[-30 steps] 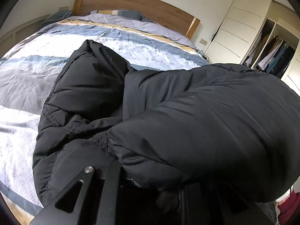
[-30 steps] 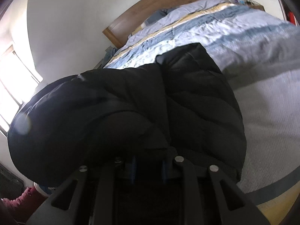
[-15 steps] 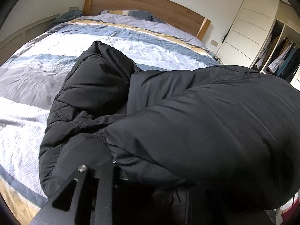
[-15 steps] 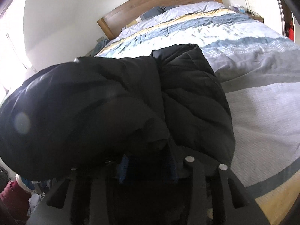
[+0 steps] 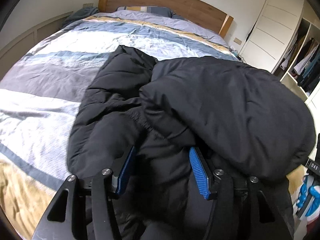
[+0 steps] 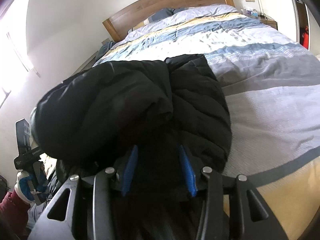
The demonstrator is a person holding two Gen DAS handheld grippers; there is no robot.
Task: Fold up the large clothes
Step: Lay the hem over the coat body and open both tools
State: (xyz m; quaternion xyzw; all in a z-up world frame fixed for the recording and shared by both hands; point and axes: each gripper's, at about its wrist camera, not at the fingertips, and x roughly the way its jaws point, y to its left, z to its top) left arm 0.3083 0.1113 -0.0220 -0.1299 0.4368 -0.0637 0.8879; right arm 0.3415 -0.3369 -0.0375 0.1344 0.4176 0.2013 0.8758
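While no writing reads clearly, the bulky black puffer jacket [image 5: 220,104] fills mid-frame on the striped bedspread [image 5: 50,84]; left gripper [image 5: 162,156] and right gripper [image 6: 158,152] jaws are opening, fabric loose between them.

You are looking along a bed [image 5: 50,92] toward its headboard [image 5: 160,2], with the pillows [image 5: 148,10] lying just before it. A padded jacket [image 5: 210,104] is lying bundled on the bed's near end, its bulkier fold sitting on the right in the left wrist view and on the left in the right wrist view. A wardrobe [image 5: 280,26] is standing to the right of the bed, beside open shelves of clothes [image 5: 306,66].
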